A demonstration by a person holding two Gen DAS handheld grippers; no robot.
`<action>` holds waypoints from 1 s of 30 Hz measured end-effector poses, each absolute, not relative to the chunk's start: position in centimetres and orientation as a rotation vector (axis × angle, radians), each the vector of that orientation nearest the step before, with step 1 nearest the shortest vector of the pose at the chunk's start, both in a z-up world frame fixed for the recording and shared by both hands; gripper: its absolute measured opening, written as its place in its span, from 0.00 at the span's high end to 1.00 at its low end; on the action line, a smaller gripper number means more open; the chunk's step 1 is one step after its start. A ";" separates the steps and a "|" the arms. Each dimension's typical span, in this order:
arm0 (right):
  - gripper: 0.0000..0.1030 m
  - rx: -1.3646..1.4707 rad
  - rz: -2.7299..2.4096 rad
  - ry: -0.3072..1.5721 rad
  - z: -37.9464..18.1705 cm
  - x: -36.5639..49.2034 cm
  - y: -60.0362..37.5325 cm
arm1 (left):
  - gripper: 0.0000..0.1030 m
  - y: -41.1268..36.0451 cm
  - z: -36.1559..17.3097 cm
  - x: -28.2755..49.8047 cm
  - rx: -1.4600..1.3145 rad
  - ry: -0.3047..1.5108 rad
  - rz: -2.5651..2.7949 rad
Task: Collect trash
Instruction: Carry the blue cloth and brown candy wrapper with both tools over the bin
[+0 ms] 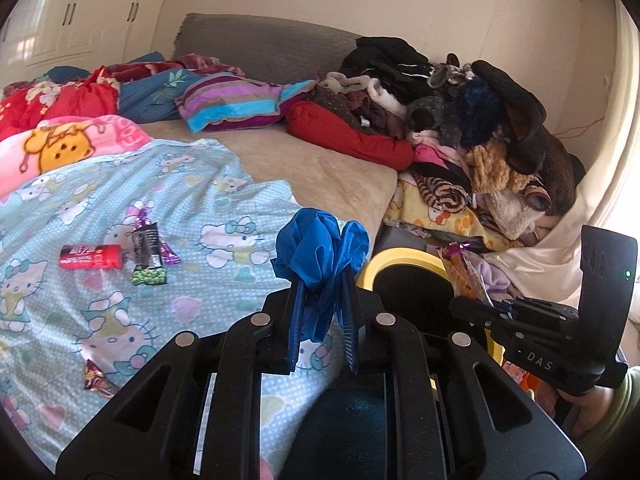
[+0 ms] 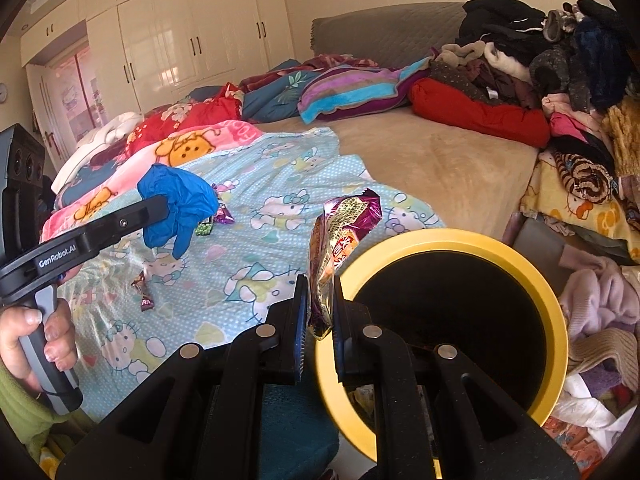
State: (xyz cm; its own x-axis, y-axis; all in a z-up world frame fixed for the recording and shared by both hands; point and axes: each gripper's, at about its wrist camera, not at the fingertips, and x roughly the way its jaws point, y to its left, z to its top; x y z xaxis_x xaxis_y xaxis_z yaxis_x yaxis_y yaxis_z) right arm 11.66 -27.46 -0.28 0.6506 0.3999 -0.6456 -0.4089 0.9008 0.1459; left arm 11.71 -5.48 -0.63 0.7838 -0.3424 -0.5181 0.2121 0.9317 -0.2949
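trash, item one: crumpled blue plastic film (image 1: pixel 320 248), thin and glossy, bunched into a soft wad, clamped between the blue ribbed pads of the left gripper (image 1: pixel 320 320) and held up clear of the bed.

item two: snack wrapper (image 2: pixel 340 248), foil, purple and gold with a red printed panel, flattened and creased, pinched upright in the right gripper (image 2: pixel 320 312), just beside the near rim of the bin.

bin (image 2: pixel 552 304): round, smooth yellow rim, dark inside; contents cannot be made out. stands off the bed's edge, close under both grippers.

left on the bed, on the pale blue cartoon-cat sheet (image 1: pixel 224 216), thin cotton, rumpled:
- candy wrapper (image 1: pixel 96 376), dark red foil, twisted, nearest the edge.
- red cylindrical tube (image 1: pixel 90 257), printed label, lying on its side.
- black packet (image 1: pixel 147 254) with green beads showing at its lower end, beside a purple foil wrapper (image 1: pixel 170 256), all close together.

progress, as judged: two pieces lifted and not yet dropped; at least four pieces remain on the sheet.

beyond: tan plush bedspread (image 1: pixel 328 168), a striped velour pillow (image 1: pixel 236 100), a red bolster (image 1: pixel 352 136), and a heaped pile of mixed clothing (image 1: pixel 460 104), knit and fleece, against the wall; grey quilted headboard (image 1: pixel 264 40); white cupboard doors (image 2: pixel 192 40).
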 end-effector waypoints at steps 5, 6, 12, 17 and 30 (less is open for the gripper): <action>0.89 -0.007 0.453 0.726 -0.3 11.8 -28.3 | 0.89 -6.6 -0.6 11.7 -0.210 0.605 -0.325; 0.89 -0.003 0.450 0.726 -0.4 11.7 -28.4 | 0.89 -6.9 -0.6 11.7 -0.206 0.606 -0.330; 0.89 0.012 0.422 0.735 -1.1 12.0 -29.5 | 0.89 -8.3 -0.6 11.6 -0.188 0.609 -0.357; 0.89 0.024 0.394 0.743 -1.7 12.3 -30.7 | 0.89 -9.4 -0.7 11.6 -0.171 0.612 -0.379; 0.89 0.051 0.328 0.755 -2.8 13.4 -33.2 | 0.89 -11.6 -1.3 11.6 -0.143 0.624 -0.425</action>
